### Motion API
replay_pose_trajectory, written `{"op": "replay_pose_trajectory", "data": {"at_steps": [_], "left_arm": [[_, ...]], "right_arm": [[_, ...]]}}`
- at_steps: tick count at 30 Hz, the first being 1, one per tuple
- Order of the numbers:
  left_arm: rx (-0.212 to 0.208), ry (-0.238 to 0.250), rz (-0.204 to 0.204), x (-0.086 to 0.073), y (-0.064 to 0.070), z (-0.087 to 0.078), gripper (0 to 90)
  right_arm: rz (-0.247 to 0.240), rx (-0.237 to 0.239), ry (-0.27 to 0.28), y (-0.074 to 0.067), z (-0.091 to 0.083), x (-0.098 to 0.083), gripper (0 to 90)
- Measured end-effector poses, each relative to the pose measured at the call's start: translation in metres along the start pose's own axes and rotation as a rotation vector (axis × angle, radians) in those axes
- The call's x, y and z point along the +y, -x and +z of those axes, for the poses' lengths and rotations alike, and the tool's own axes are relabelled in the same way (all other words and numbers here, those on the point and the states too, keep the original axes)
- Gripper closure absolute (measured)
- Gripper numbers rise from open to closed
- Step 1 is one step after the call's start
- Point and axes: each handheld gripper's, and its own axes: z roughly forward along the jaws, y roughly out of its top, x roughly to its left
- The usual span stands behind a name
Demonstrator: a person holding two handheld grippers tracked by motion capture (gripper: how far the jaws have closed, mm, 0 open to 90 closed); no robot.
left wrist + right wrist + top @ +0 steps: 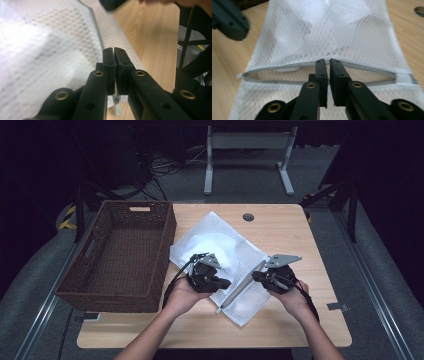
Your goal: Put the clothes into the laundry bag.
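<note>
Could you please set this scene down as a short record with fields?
Surface: wooden table
Main item: white mesh laundry bag, lying flat with white cloth inside
Zipper: grey zipper partly open, gaping along the near edge
Left gripper: fingers shut, at the bag's zipper end; what they pinch cannot be told
Right gripper: fingers shut at the upper zipper edge
Container: brown wicker basket, left of the bag, nothing seen inside

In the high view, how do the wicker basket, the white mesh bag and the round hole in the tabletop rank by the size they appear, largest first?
1. Wicker basket, clearly the largest.
2. White mesh bag, smaller; the grippers cover part of it.
3. Round hole, by far the smallest.
</note>
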Motion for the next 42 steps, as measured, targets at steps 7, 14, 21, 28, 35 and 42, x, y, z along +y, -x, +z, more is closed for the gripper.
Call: {"op": "replay_pose_trajectory", "data": {"at_steps": [7,14,21,28,35,42], "left_arm": [[0.013,-0.023,-0.033,-0.022,-0.001,-0.002,90.0],[0.023,-0.042,-0.052,-0.036,0.001,-0.001,90.0],[0.021,-0.039,-0.05,-0.037,0.0,-0.002,90.0],[0.029,-0.039,-0.057,-0.039,-0.004,-0.003,90.0],[0.037,-0.056,-0.062,-0.039,-0.009,0.008,90.0],[0.041,-0.121,-0.045,-0.04,-0.006,0.028,90.0]], "right_arm": [[0.025,-0.047,-0.01,0.038,0.009,0.008,90.0],[0.041,-0.075,-0.043,0.07,0.034,0.015,90.0],[0.03,-0.113,-0.101,0.091,0.057,0.016,90.0],[0.043,-0.133,-0.163,0.106,0.08,0.011,90.0],[0.026,-0.145,-0.203,0.108,0.087,0.006,90.0],[0.024,-0.154,-0.205,0.107,0.084,0.002,90.0]]}}
